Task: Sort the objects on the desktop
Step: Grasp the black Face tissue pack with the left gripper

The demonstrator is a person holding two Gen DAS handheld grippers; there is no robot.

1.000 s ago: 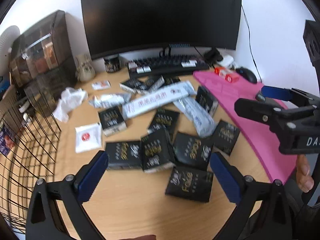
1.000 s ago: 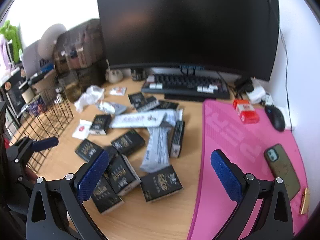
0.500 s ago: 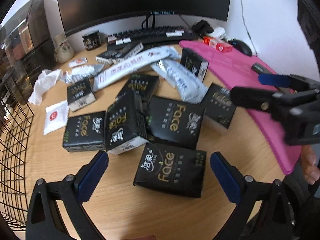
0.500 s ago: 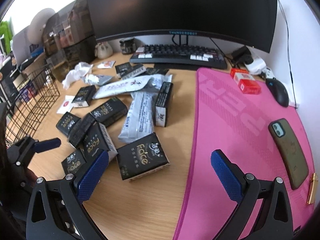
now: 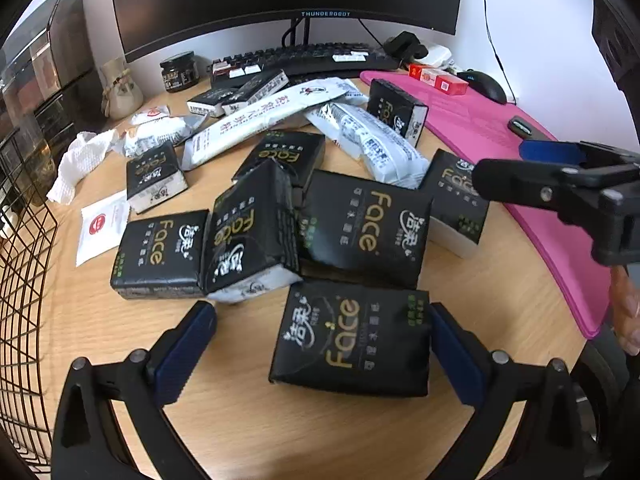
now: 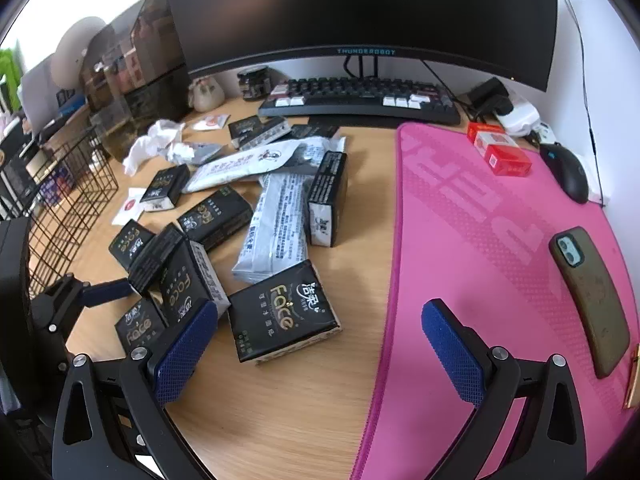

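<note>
Several black "Face" tissue packs [image 5: 362,220] lie in a heap on the wooden desk, mixed with long white packets [image 5: 260,120] and a crumpled tissue [image 5: 82,160]. My left gripper [image 5: 320,312] is open, low over the desk. The nearest black pack [image 5: 352,336] lies between its fingers, close against the right blue pad [image 5: 452,356]. My right gripper [image 6: 320,308] is open too, above the desk edge beside the pink mat [image 6: 472,248]. Another black pack [image 6: 280,316] sits just ahead of its left finger [image 6: 186,352].
A black wire basket [image 5: 20,280] stands at the left edge. On the pink mat lie a phone [image 6: 592,300], red boxes [image 6: 504,152] and a mouse [image 6: 568,172]. A keyboard [image 6: 360,98] and monitor [image 6: 360,12] fill the back. Storage drawers [image 5: 48,80] stand back left.
Both grippers have moved forward and down toward the heap. The nearest black pack now sits between my left fingers. Neither gripper has shut on anything.
</note>
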